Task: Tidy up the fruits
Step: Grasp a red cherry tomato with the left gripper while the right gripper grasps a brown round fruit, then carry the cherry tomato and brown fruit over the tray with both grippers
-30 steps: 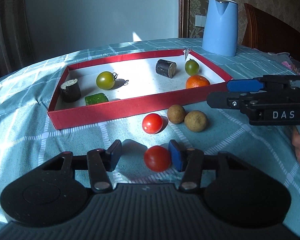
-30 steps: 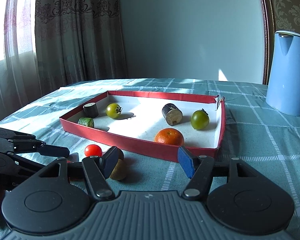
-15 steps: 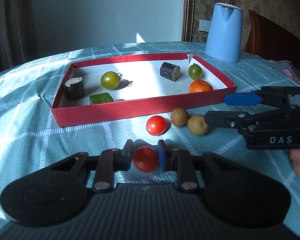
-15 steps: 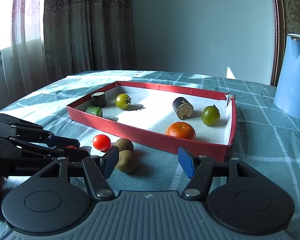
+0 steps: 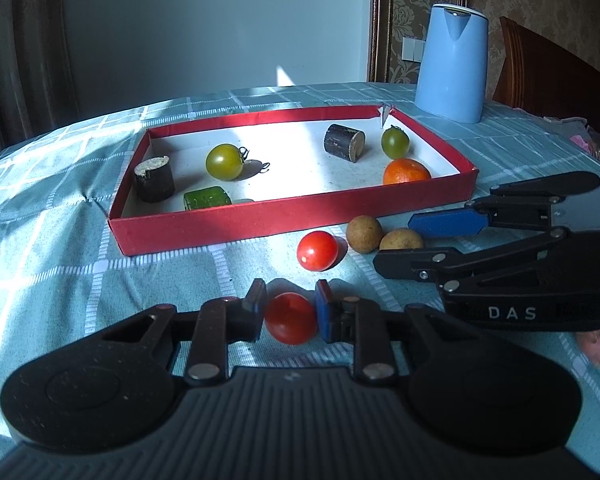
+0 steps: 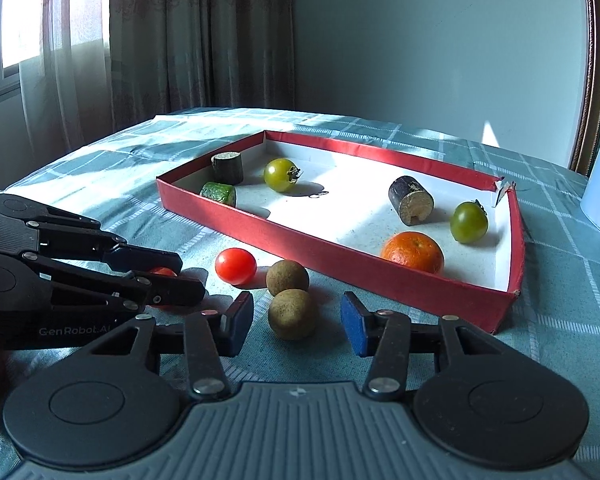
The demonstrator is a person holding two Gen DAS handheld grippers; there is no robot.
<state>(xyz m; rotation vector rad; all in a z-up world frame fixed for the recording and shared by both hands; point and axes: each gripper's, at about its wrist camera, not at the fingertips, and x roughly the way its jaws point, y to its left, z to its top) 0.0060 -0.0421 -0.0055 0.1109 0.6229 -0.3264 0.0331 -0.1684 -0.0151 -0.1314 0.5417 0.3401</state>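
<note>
Red tray (image 5: 260,222) holding orange (image 5: 405,171), two green tomatoes, left gripper (image 5: 290,312) jaws clenched on red tomato (image 5: 291,319), right gripper (image 6: 296,320) jaws released

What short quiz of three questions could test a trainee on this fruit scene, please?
1. True or false: the left tool is shut on a red tomato.
2. How many round brown fruits lie on the cloth before the red tray?
3. Which thing lies in the tray? A) kettle B) orange C) banana

Key:
1. True; both pads touch it.
2. Two: the near brown fruit, between the open right tool's fingers, and the far brown fruit. A second tomato lies beside them.
3. B; the orange lies at the tray's near right corner. The kettle stands outside.
</note>
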